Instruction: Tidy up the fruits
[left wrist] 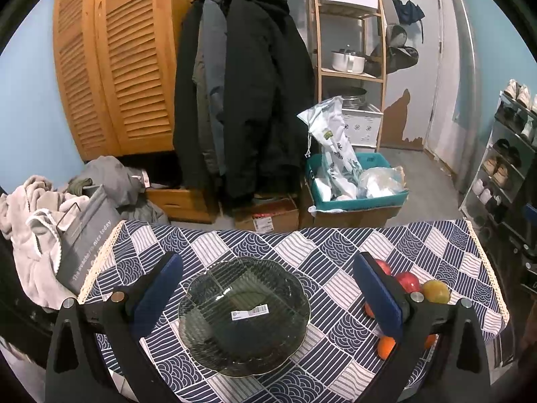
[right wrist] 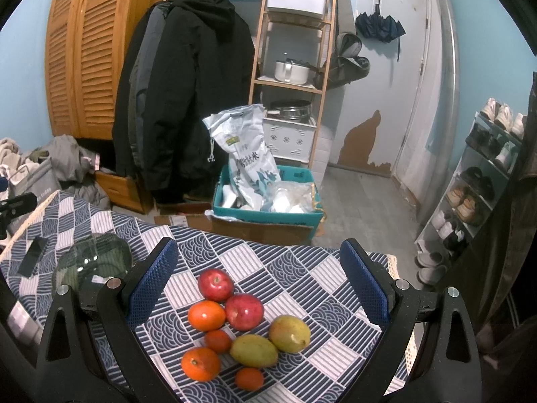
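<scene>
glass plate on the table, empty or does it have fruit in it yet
Empty. The scalloped smoked-glass plate holds only a white barcode sticker; the red apples, oranges and mangoes all lie on the blue patterned tablecloth.

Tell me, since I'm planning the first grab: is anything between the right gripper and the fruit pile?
Nothing visible. The right gripper is open above the fruit pile, with only bare tablecloth around it. The glass plate sits off to the left.
</scene>
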The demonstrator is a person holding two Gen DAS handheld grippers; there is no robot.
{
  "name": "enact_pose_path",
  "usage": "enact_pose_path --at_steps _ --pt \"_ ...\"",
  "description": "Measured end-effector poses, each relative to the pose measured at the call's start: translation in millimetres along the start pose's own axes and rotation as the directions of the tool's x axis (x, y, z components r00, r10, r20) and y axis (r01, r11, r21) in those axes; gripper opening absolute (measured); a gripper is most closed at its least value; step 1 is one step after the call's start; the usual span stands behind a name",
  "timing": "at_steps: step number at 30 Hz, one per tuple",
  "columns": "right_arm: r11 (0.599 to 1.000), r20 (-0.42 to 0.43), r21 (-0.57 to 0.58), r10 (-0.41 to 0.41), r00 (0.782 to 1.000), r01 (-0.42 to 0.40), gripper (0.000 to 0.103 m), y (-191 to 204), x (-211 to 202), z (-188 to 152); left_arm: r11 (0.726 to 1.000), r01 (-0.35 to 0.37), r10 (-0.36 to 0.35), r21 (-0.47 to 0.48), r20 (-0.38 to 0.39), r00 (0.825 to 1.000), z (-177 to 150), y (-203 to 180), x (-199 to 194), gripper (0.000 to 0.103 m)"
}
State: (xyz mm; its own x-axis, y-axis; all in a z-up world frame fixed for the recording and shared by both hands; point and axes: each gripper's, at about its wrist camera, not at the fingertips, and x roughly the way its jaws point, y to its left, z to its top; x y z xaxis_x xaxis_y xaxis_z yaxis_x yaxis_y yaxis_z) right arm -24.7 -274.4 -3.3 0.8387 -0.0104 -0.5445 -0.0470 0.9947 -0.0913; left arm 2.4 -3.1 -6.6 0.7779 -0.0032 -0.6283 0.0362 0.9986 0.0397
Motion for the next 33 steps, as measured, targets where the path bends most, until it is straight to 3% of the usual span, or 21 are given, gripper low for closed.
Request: enact_pose_path --at_steps 33 --pt "1.0 -0.002 0.0 0.001 1.0 -0.001 0.095 -0.6 0.2 -0.4 1.0 -0.001 0.001 0.001 0.005 1.0 1.1 -3.8 -1.5 0.102"
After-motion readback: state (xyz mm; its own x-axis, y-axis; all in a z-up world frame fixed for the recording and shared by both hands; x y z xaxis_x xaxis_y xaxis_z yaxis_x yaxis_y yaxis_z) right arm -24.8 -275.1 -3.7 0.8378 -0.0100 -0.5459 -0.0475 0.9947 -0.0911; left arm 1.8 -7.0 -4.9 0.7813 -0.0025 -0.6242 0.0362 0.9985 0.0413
